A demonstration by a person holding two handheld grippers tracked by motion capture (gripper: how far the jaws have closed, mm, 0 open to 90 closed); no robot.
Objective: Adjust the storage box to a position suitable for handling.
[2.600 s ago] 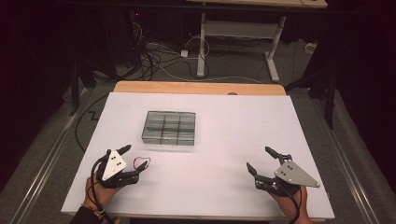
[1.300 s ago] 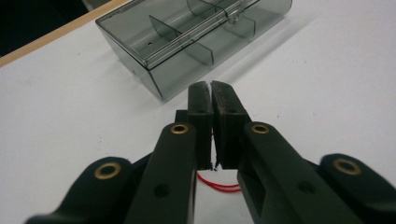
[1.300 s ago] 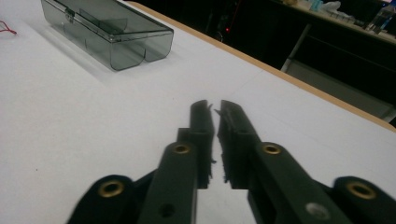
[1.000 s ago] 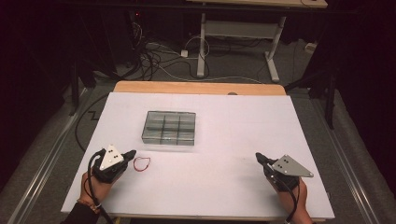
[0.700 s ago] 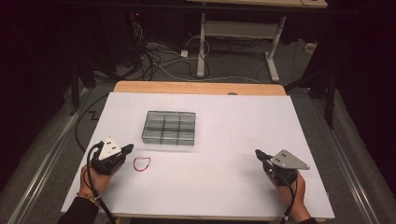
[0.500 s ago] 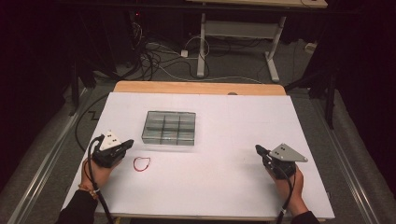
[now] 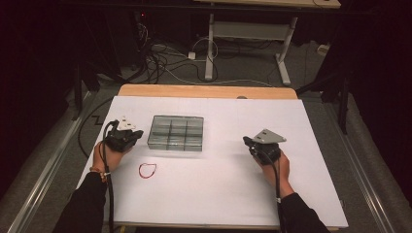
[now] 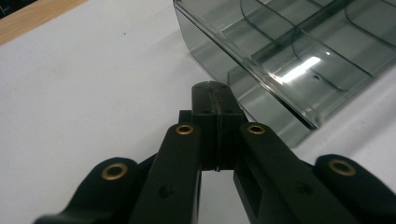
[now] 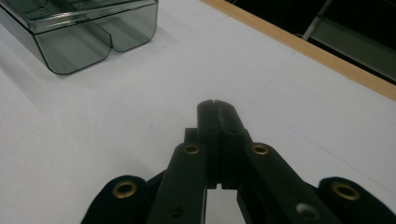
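Left tool (image 7: 138,134), clenched and empty, sits just beside the clear divided box (image 7: 176,132).

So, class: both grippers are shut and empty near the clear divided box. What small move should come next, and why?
Probably open the left gripper and bring it back over the red loop. Its jaws are shut beside the box, the loop lies loose on the white table, and the box's compartments look empty.
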